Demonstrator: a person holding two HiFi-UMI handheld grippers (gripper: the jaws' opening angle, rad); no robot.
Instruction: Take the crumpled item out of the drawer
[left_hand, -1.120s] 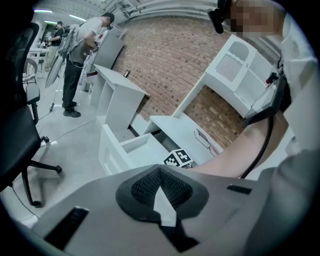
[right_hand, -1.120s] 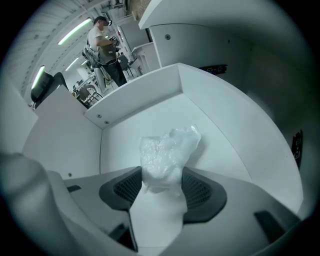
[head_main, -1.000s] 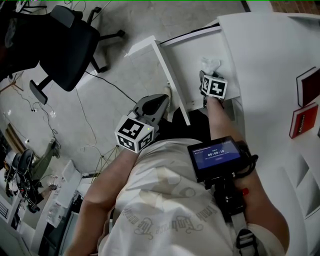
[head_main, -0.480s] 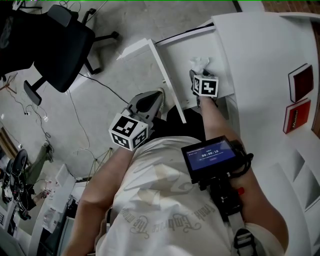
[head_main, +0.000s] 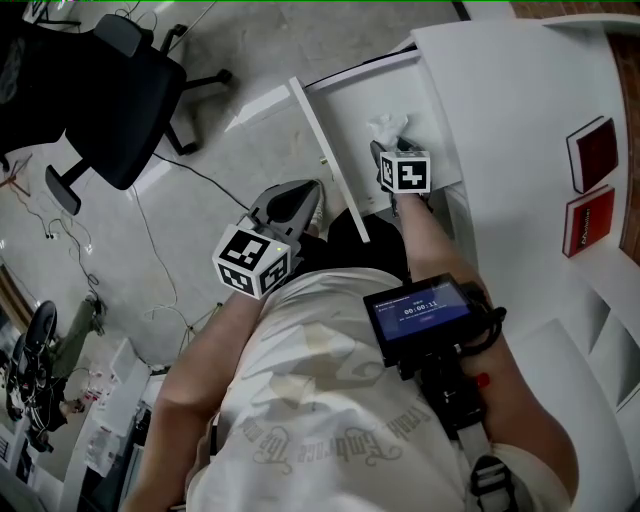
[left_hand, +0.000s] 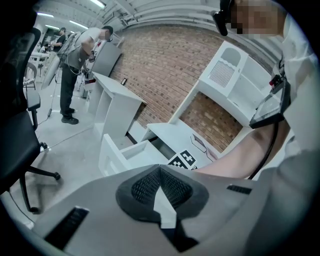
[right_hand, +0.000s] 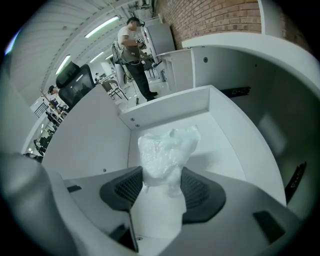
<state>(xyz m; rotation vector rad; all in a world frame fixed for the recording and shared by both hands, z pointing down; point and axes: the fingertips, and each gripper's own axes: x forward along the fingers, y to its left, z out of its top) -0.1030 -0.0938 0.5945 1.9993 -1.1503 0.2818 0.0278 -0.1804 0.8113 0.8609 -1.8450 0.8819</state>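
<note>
Right claw (right_hand: 162, 189) is pinching the crumpled wad (right_hand: 165, 150). The white, slightly shiny lump stands up between the two dark ribbed pads (right_hand: 129, 189), which press on its lower part from both sides. The jaws stand fairly wide because the wad is bulky.

The wad is over the inside of the open drawer (right_hand: 235, 145), near the corner where the side wall meets the end wall. It throws a shadow on the drawer floor. It looks clear of the floor, but I can't confirm that.

Left claw (left_hand: 160, 176) is pressed together at the tips with nothing between them. In the head view it hangs outside the drawer, just beside the drawer's front panel (head_main: 325, 150) and well apart from the wad.

In the head view, the white bench (head_main: 510, 110) carries two flat red book-like items (head_main: 590, 152) at its right side. A black office chair (head_main: 110, 90) stands on the floor at upper left.
</note>
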